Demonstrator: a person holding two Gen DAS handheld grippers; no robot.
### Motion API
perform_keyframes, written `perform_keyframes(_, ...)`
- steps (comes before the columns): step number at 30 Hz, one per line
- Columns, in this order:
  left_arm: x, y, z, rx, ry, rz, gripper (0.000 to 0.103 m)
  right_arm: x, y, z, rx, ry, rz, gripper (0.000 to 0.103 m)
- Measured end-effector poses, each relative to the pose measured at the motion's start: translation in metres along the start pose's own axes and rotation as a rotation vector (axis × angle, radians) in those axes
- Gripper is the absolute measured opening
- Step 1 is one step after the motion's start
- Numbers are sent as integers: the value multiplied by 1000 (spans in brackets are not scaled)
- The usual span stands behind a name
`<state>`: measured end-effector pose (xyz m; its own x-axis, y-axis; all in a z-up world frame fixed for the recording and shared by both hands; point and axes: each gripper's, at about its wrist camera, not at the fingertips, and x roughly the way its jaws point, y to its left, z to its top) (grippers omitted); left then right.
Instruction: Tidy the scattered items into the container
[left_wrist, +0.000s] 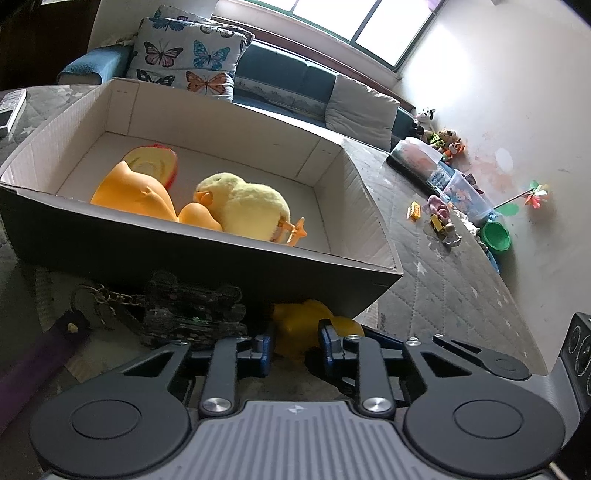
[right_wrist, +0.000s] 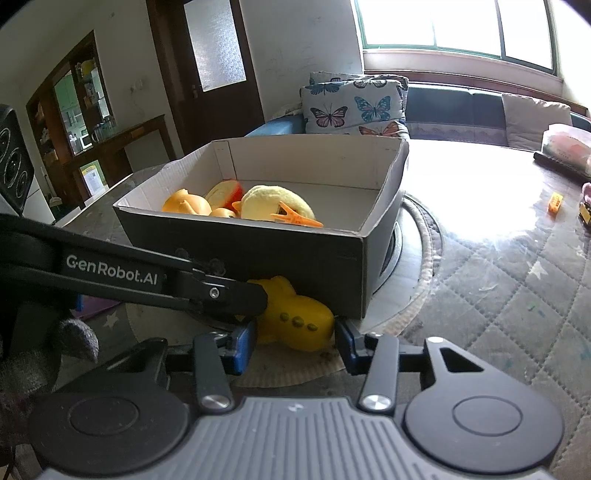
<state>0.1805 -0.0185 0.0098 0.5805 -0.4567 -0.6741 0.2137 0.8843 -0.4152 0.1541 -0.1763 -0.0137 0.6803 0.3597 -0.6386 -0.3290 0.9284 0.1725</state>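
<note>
The yellow toy (right_wrist: 295, 317) is lying on the counter (right_wrist: 498, 266) just in front of the box (right_wrist: 258, 254) and is squeezed by the right gripper (right_wrist: 295, 345) and the left gripper (left_wrist: 295, 345), so it can be lifted into the box.

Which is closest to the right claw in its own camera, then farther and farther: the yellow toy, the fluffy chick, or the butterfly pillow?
1. Yellow toy, right between the right claw's fingers.
2. Fluffy chick, inside the box behind.
3. Butterfly pillow, far back on the sofa.
</note>
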Motion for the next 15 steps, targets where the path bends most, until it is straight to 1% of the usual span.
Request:
perform_keyframes(6, -4, -1, -1, 10, -9, -1, 22, -3, 0, -1, 4, -3, -5, 46)
perform_keyframes(15, -11, -5, -5, 18, -20, -7, 20, -12, 2, -5, 16, -13, -11, 46)
